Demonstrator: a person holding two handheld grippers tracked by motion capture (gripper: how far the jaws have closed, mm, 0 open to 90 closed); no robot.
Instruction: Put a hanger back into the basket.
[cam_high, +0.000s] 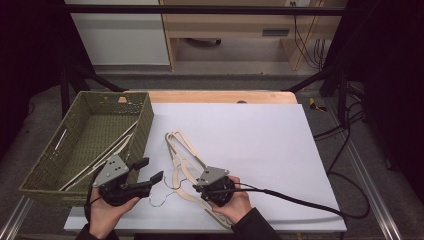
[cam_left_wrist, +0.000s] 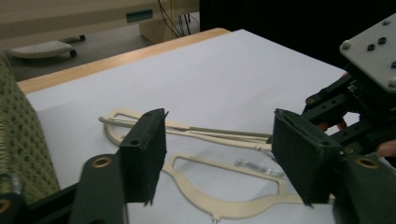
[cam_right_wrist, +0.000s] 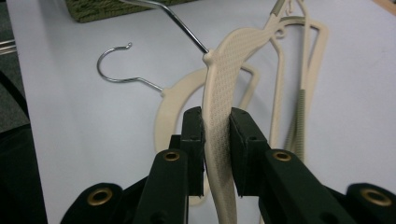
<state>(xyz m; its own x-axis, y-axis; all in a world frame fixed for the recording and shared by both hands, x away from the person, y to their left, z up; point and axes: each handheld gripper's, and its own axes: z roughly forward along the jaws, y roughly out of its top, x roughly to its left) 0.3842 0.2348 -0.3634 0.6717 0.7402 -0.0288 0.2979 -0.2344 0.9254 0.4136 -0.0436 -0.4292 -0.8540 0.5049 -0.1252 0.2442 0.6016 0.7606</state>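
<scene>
The cream plastic clothes hanger with a wire hook (cam_right_wrist: 223, 84) is the piece in hand: in the right gripper view it rises from the bottom centre of the frame toward the upper right, stood on edge, its textured shoulder pinched between the two black pads of the right gripper (cam_right_wrist: 217, 140), which is clenched on it. Its wire hook runs off toward the upper left of that frame. A second cream hanger (cam_right_wrist: 180, 100) lies flat on the white table sheet (cam_high: 260, 135) beneath it, its own hook curling at the left of the frame.

In the high view the hangers lie just left of centre, low in the frame, their long axis running from the upper left down to the lower right, where the right gripper (cam_high: 202, 186) sits over them.

The left gripper (cam_high: 150, 172) is at the lower left, just beside the hangers, with its jaws released and nothing between them; in the left gripper view the hangers lie beyond the jaws.

The woven olive-green basket (cam_high: 145, 117), already holding hangers, stands at the left, up and left of the held hanger, nearer the left hand.
</scene>
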